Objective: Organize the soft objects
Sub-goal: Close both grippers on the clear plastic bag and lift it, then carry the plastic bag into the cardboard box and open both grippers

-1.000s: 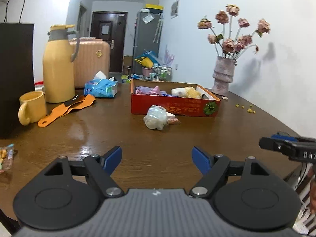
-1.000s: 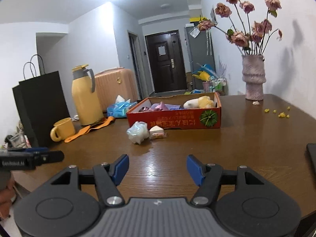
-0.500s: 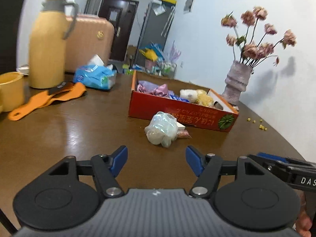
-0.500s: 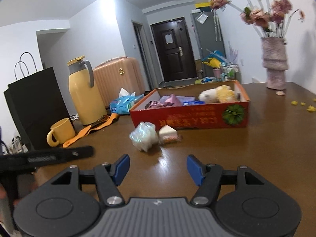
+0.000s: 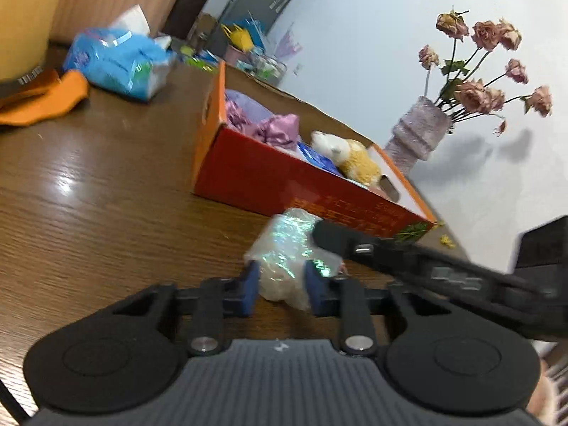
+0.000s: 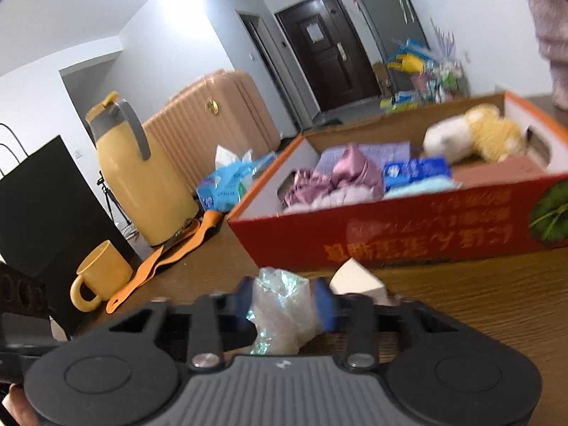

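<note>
Brown wooden desk (image 5: pixel 88 191), red box (image 5: pixel 248 177) at 12 o'clock. Left wrist: left claw (image 5: pixel 280 284) closing, pinching crinkly iridescent bag (image 5: pixel 287 248); right claw's finger crosses in from 3 o'clock. Right wrist: right claw (image 6: pixel 284 305) closing on same bag (image 6: pixel 280 305), white wedge (image 6: pixel 358 280) at 1 o'clock, yellow mug (image 6: pixel 99 277) at 9 o'clock

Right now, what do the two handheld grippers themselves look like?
Both match: the left gripper and right gripper each have black linkage arms with silver screws, two round black discs, a ribbed grey body with a small white mark, and blue fingertip pads. In the left view, the right gripper's side carries blurred pale lettering.
</note>
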The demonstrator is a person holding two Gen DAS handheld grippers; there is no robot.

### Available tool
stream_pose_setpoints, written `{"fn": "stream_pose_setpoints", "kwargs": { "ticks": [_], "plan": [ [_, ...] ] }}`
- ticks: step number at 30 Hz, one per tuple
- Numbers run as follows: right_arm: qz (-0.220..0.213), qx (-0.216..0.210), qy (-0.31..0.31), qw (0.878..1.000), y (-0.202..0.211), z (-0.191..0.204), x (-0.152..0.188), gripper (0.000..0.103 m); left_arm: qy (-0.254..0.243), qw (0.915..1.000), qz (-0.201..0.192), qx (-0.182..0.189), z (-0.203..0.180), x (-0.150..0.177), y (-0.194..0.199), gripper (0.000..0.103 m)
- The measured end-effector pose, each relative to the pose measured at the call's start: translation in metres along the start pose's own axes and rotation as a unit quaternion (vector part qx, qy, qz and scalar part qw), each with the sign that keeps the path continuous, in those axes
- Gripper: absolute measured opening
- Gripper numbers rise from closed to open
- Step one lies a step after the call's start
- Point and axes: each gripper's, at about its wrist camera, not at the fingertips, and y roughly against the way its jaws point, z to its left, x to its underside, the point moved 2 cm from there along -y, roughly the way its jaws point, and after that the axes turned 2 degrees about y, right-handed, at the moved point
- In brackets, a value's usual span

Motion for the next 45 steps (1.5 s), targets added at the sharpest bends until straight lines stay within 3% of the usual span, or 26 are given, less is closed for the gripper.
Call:
{"fn": "stream_pose_setpoints", "kwargs": {
  "ticks": [1, 9, 17, 24, 33, 38, 42, 45],
  "plan": [
    [0.007, -0.006, -0.003, 1.0, -0.005, -0.002, 0.002, 0.013, 0.0, 1.0, -0.001, 0.0, 0.0, 0.0, -0.001, 0.015],
    [0.001, -0.016, -0.014, 1.0, -0.001, 0.003, 0.009, 0.006, -0.021, 0.9997, -0.013, -0.01, -0.008, 0.004, 0.011, 0.009],
    [-0.04, -0.003, 0.013, 0.999, 0.099, 0.033, 0.045, 0.006, -0.089, 0.995, -0.044, -0.002, -0.075, 0.061, 0.075, 0.008],
    [-0.083, 0.025, -0.008, 0.996, 0.183, 0.028, 0.076, 0.006, -0.137, 0.9897, -0.034, 0.025, -0.137, 0.098, 0.096, 0.008],
    [-0.122, 0.033, -0.021, 0.992, 0.235, 0.016, 0.089, 0.006, -0.172, 0.9837, -0.038, 0.034, -0.182, 0.118, 0.104, 0.008],
    [-0.129, 0.039, -0.013, 0.991, 0.238, 0.009, 0.072, 0.006, -0.183, 0.9814, -0.043, 0.039, -0.193, 0.103, 0.095, 0.008],
    [-0.145, 0.042, 0.017, 0.988, 0.23, 0.003, 0.025, 0.006, -0.193, 0.978, -0.06, 0.051, -0.202, 0.055, 0.075, 0.008],
    [-0.151, 0.05, 0.041, 0.986, 0.21, -0.008, -0.028, 0.006, -0.196, 0.9775, -0.062, 0.048, -0.209, 0.001, 0.04, 0.008]
  ]
}}
